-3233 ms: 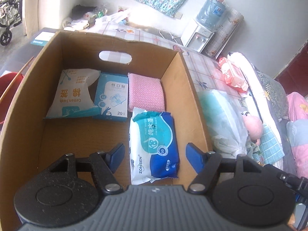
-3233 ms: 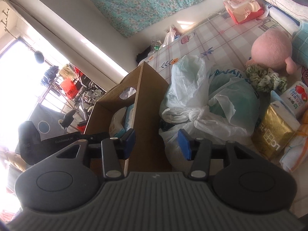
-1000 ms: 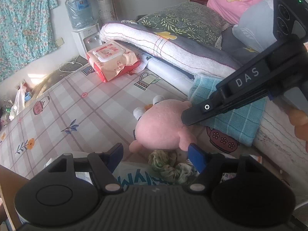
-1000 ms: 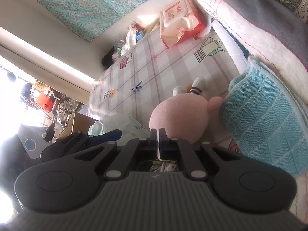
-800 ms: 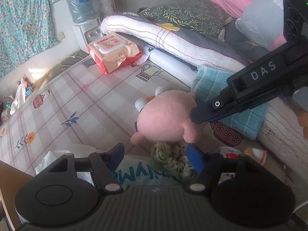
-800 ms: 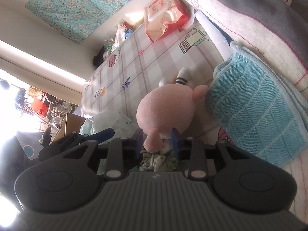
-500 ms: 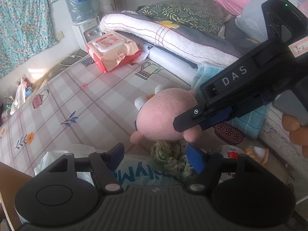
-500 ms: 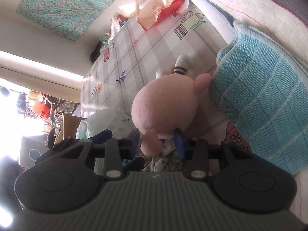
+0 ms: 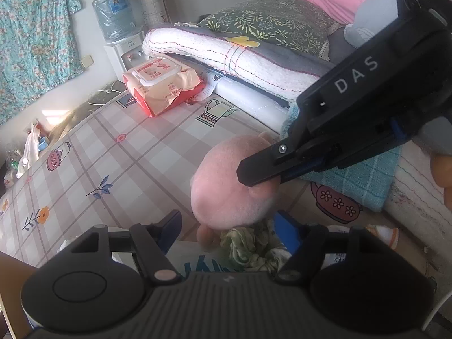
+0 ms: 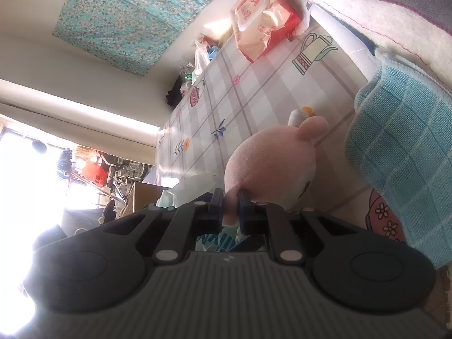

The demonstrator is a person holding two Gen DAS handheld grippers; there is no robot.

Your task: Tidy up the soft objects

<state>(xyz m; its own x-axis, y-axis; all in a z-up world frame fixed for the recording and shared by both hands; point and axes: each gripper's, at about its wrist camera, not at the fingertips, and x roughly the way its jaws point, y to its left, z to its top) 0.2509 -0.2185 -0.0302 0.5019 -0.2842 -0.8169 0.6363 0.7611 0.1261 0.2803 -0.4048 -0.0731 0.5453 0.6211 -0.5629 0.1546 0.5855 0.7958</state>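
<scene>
A pink plush toy lies on the checked sheet, and the right wrist view shows it close up. My right gripper is shut on a small pink limb of the toy, with the pads pressing it from both sides. In the left wrist view the same right gripper comes in from the right and meets the toy's side. My left gripper stands open just short of the toy, holding nothing. Beneath it are a green crumpled fabric piece and a plastic bag.
A blue checked towel lies right of the toy against folded bedding. A red wet-wipes pack sits further back near a water dispenser. The cardboard box edge shows at left in the right wrist view.
The right gripper's jaws parted around the plush toy's limb, then closed on it, and the gripper rolled. The toy has tipped and shifted slightly. The left gripper stayed put and open.
</scene>
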